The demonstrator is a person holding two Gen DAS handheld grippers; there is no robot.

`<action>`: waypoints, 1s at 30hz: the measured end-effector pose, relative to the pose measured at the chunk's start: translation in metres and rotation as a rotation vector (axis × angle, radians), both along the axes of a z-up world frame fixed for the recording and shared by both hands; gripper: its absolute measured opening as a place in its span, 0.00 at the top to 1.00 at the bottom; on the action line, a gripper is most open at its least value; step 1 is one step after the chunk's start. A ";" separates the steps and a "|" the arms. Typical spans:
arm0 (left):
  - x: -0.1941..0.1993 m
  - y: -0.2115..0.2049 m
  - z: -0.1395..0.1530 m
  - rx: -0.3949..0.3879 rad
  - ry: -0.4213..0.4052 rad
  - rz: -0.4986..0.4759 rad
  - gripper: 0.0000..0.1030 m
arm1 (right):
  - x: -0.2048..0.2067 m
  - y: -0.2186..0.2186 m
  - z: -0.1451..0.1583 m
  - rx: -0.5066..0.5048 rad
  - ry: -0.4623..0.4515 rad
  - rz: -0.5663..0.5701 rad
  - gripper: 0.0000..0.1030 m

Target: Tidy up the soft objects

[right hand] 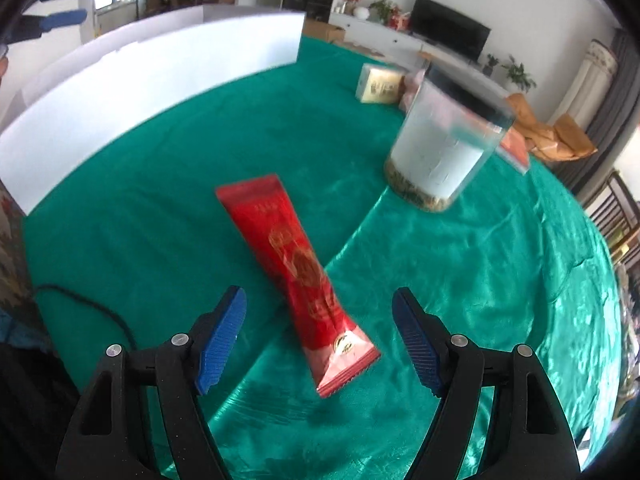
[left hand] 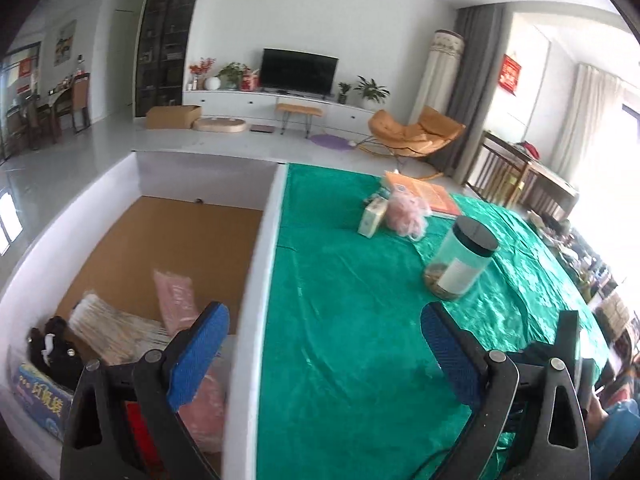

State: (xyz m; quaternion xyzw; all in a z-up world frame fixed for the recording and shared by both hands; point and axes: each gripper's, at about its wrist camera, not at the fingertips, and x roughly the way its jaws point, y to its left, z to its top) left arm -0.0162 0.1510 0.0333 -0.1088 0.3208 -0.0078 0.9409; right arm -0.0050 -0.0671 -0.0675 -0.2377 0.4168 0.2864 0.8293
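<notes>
Right gripper [right hand: 318, 340] agape over red pouch [right hand: 298, 276]

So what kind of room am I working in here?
Most likely a home living room. A flat-screen TV sits on a long white cabinet with potted plants, and an orange lounge chair stands by the grey curtains. You are working at a table under a green cloth.

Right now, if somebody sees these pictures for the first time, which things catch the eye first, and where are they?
The red packet lies on the green cloth, between the fingers of the open right gripper. Beyond it to the right stands a clear jar with a dark lid. The open left gripper hangs over the edge of the white box, which holds soft packets.
</notes>
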 end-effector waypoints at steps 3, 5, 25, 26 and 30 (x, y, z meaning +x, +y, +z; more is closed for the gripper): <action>0.003 -0.030 -0.009 0.041 0.019 -0.078 0.06 | 0.013 -0.014 -0.017 0.119 0.088 -0.074 0.55; 0.007 -0.047 -0.021 0.072 0.053 -0.108 0.06 | 0.020 -0.025 -0.017 0.197 0.091 -0.160 0.73; 0.098 -0.092 -0.120 0.085 0.233 -0.095 0.06 | 0.112 -0.133 0.011 0.333 -0.042 -0.675 0.25; 0.099 -0.089 -0.126 0.073 0.241 -0.087 0.06 | 0.102 -0.131 0.007 0.314 -0.045 -0.676 0.25; 0.100 -0.089 -0.139 0.092 0.242 -0.074 0.05 | 0.058 -0.124 -0.006 0.251 -0.083 -0.675 0.25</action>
